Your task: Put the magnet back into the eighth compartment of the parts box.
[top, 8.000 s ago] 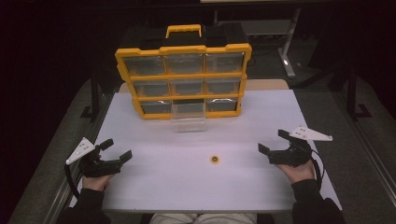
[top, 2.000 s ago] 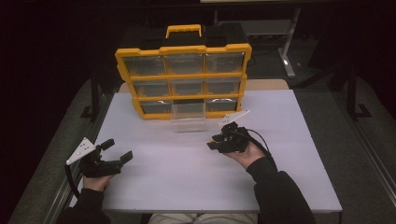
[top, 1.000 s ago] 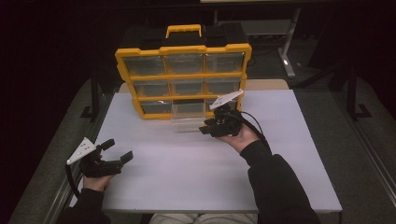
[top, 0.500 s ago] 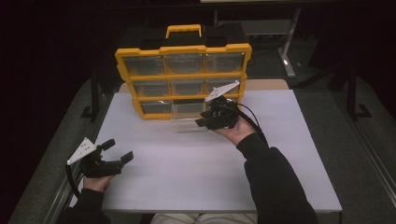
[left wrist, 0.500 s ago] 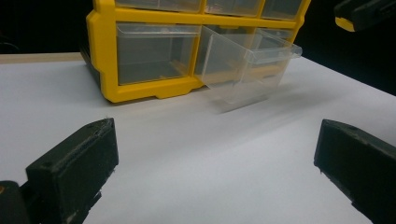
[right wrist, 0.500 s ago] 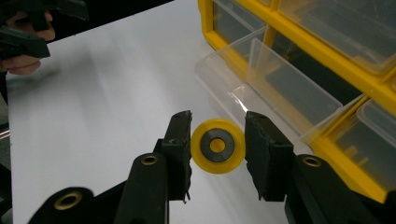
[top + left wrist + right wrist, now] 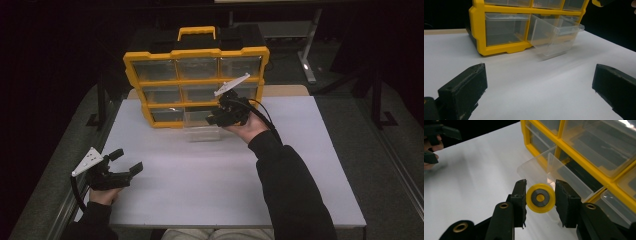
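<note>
Right gripper [image 7: 540, 198] pinches a yellow wheel [image 7: 540, 198] above the pulled-out clear drawer [image 7: 541, 168] of the yellow organizer [image 7: 196, 82], while the left gripper [image 7: 121, 164] rests open on the white table [image 7: 210, 175].

The right gripper [image 7: 216, 119] is stretched forward toward twelve o'clock, its dark-sleeved forearm [image 7: 285, 180] running up from the five o'clock corner of the high view. Its fingers [image 7: 520, 197] point to nine o'clock there and are clamped on a small yellow disc [image 7: 540, 198], one finger on each side of its rim. The left gripper [image 7: 126, 162] sits low at eight o'clock, held in the left hand [image 7: 102, 192], its fingers [image 7: 465, 87] spread wide apart and holding nothing, aimed toward three o'clock.
</note>
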`<act>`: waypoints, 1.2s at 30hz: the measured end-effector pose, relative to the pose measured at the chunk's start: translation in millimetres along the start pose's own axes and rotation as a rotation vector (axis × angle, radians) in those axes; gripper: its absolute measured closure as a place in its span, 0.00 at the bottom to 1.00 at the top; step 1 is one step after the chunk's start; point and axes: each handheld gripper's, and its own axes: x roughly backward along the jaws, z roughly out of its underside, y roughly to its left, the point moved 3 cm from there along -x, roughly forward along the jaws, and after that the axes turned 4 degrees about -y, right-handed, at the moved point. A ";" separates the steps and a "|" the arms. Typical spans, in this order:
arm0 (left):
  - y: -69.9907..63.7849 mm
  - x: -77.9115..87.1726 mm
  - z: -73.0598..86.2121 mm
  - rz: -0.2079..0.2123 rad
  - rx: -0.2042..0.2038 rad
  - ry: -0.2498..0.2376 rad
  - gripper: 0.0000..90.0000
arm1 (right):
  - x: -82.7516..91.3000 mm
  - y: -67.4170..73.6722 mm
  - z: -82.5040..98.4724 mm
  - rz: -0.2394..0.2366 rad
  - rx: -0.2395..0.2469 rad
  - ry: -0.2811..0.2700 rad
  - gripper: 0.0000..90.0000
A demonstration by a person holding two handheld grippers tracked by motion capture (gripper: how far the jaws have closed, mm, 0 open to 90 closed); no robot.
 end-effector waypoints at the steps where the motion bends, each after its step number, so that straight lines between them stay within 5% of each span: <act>1: 0.1 -0.1 0.0 0.000 0.001 -0.001 0.00 | 0.0 -1.2 -1.6 0.002 0.003 -0.001 0.68; 20: 0.7 -1.5 0.1 0.013 0.003 0.001 0.00 | -23.6 -15.9 -37.5 0.013 -0.027 -0.010 0.68; 36: 0.5 -1.9 -0.1 0.020 0.006 -0.002 0.00 | -67.6 -19.2 -30.3 -0.005 -0.082 0.024 0.68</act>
